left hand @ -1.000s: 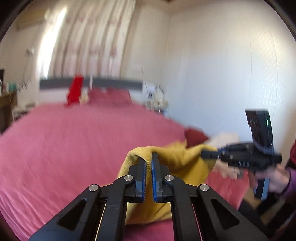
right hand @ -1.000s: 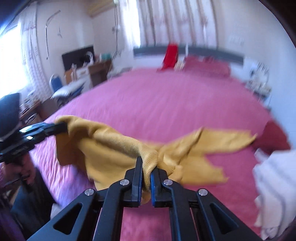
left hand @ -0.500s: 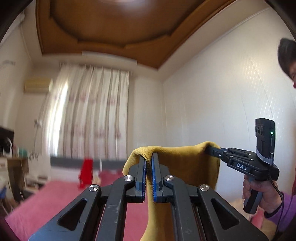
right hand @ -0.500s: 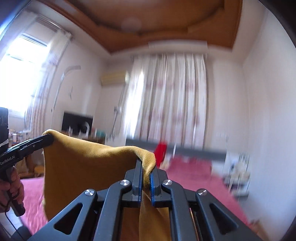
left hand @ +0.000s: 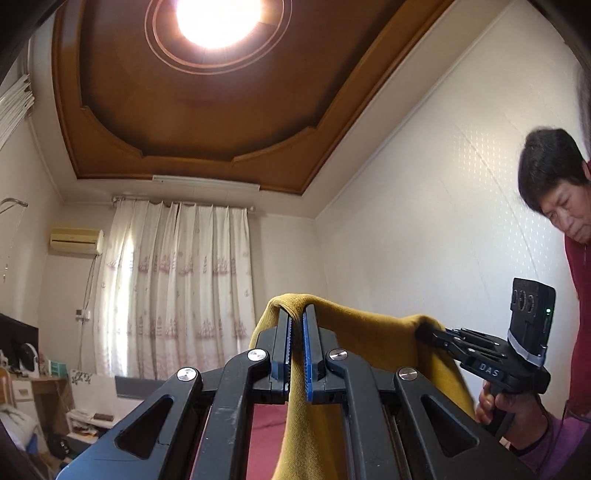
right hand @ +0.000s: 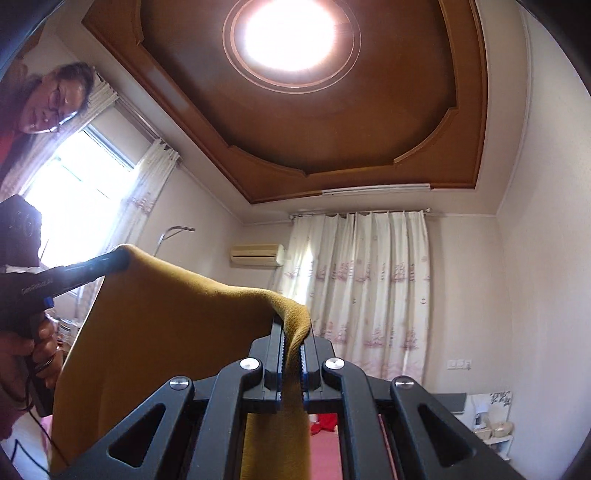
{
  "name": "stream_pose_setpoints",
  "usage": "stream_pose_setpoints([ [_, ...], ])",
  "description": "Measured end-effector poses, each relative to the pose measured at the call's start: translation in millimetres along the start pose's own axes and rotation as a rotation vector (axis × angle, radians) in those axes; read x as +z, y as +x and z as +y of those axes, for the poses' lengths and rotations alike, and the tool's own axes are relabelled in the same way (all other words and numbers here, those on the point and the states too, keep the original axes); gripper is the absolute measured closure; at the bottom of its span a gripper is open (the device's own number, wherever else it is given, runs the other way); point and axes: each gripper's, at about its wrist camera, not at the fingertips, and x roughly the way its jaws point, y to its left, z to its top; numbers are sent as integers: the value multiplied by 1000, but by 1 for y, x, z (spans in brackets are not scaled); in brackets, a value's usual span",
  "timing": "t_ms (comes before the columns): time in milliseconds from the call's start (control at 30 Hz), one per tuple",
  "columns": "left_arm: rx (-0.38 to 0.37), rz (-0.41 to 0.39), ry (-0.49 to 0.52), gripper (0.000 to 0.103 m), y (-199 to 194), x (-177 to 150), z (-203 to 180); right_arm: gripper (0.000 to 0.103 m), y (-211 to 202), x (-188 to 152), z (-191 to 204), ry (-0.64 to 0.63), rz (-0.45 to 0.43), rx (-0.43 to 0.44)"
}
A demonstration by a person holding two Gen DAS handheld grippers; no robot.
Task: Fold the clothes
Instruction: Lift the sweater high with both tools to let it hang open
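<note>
The left gripper (left hand: 296, 354) is clenched on the top edge of the yellow cloth (left hand: 373, 343), and the fabric is folding over its tips. The right gripper (right hand: 293, 360) is clenched on the same edge further along; from the left wrist view it shows at the right, pinching a corner (left hand: 428, 328). Between the two grippers the edge is sagging only a little, and below it the cloth is hanging down as one sheet.

One second ago both grippers were low over the pink bed (right hand: 325, 454), with the cloth bunched and crumpled just above the cover. Now both are raised high and pointing upward, so the ceiling lamp (left hand: 218, 22) and the curtain (left hand: 177, 288) are filling the views, and only a small strip of the bed is showing below the cloth. The grip on both sides is the same as before.

For the task this probably means the cloth is being opened and let hang straight, so its shape becomes clear. I judge folding itself is not yet begun; the next move will likely be lowering the cloth flat on the bed.
</note>
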Motion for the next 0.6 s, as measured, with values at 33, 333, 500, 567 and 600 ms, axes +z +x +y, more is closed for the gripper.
stream_pose_setpoints([
  [33, 8, 20, 0, 98, 1, -8, 1, 98, -3, -4, 3, 14, 5, 10],
  [333, 134, 296, -72, 96, 86, -144, 80, 98, 60, -98, -7, 122, 227, 28],
  [500, 195, 478, -85, 96, 168, -264, 143, 98, 165, -187, -22, 131, 419, -1],
  [567, 210, 537, -102, 96, 201, -315, 164, 98, 212, -234, -30, 158, 499, -23],
  [600, 218, 566, -111, 96, 217, -341, 174, 98, 232, -259, -33, 164, 536, -39],
])
